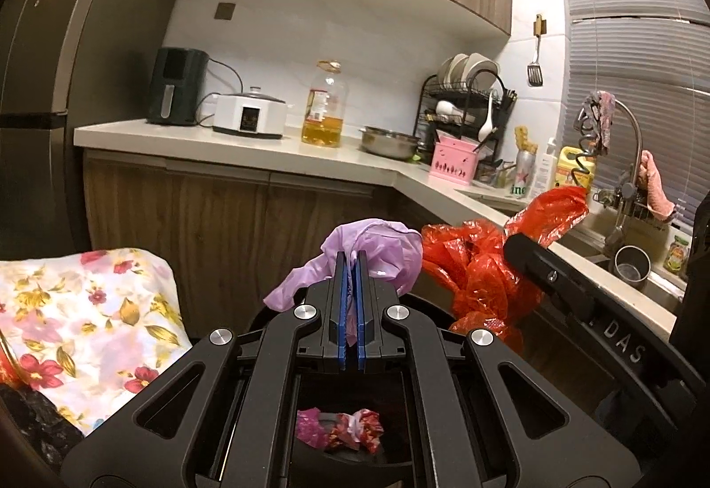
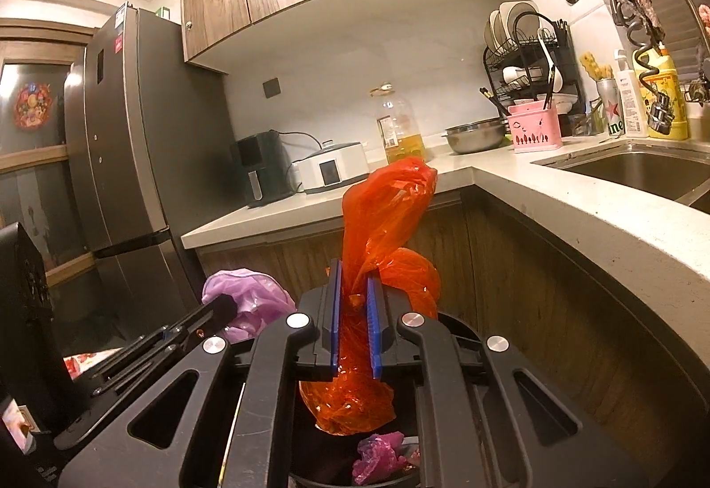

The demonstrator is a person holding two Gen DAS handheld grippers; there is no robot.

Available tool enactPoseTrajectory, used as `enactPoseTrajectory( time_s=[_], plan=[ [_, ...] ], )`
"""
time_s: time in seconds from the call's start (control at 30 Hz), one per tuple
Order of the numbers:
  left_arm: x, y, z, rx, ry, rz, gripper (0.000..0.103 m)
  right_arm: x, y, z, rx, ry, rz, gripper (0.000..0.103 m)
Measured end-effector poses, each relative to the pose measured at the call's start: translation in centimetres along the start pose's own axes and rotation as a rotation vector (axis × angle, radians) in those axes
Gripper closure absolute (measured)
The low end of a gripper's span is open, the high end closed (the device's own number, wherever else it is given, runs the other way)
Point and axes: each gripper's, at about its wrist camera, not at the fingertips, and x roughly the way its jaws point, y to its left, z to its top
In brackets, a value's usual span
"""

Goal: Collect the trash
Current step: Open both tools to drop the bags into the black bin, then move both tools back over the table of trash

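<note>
Blue pads of the left gripper (image 1: 353,261) are pinched together on a crumpled lilac plastic bag (image 1: 377,244), which billows above and to either side of the tips. At about three o'clock from it, the right gripper (image 2: 353,292) clamps an orange plastic bag (image 2: 381,212); the film is squeezed between its two blue pads, one part rising upward at twelve o'clock and a fuller bulge hanging below at six. Both grippers sit close beside each other, each visible at the edge of the other's view. Beneath them, at six o'clock, the dark mouth of a bin (image 2: 457,321) holds pink and red crumpled wrappers (image 1: 341,430). At nine o'clock from the left gripper lies a floral cloth (image 1: 88,319). Farther out, a pale countertop (image 1: 248,150) runs from ten o'clock round to three, carrying a dark air fryer (image 1: 177,86), a white cooker (image 1: 248,115), a bottle of oil (image 1: 326,106), a steel bowl (image 1: 388,141), a pink holder (image 1: 452,161) and a dish rack (image 1: 466,97). A sink (image 2: 639,172) lies at two o'clock in the right wrist view, and a refrigerator (image 2: 124,141) stands at ten.
</note>
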Motion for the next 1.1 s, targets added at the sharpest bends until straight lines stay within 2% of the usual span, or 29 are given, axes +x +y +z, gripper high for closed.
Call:
enactPoseTrajectory(
  time_s=[0.1,0.2,0.27,0.4,0.47,0.53,0.7,0.8,1.1],
  plan=[
    [0.5,0.0,-0.2,0.004,0.014,0.001,0.099,0.2,-0.1,-0.1,0.007,0.005,0.004,0.09],
    [0.8,0.2,-0.4,0.0,0.025,-0.004,0.093,0.5,-0.3,-0.1,0.011,0.009,0.003,0.083],
    [0.9,0.3,-0.5,0.0,0.03,0.005,0.086,0.6,-0.4,-0.1,0.011,0.012,0.002,0.08],
    [0.6,1.2,-0.7,-0.032,0.027,0.033,0.059,0.7,-0.5,-0.1,0.012,0.02,-0.001,0.073],
    [0.2,1.7,-0.7,-0.043,0.023,0.05,0.053,0.9,-0.5,-0.2,0.013,0.03,-0.001,0.067],
    [-0.3,1.9,-0.7,-0.039,0.016,0.086,0.043,1.0,-0.4,-0.4,0.012,0.043,0.001,0.059],
    [-2.0,2.6,-0.7,-0.034,-0.002,0.161,0.032,0.8,-0.2,-0.8,0.009,0.054,0.006,0.049],
    [-3.2,3.0,-0.8,-0.04,-0.009,0.194,0.029,0.6,0.0,-0.9,0.003,0.055,0.004,0.047],
    [-7.2,3.8,-1.8,-0.022,-0.016,0.298,0.025,-0.9,0.9,-1.8,0.008,0.073,0.007,0.028]
  ],
)
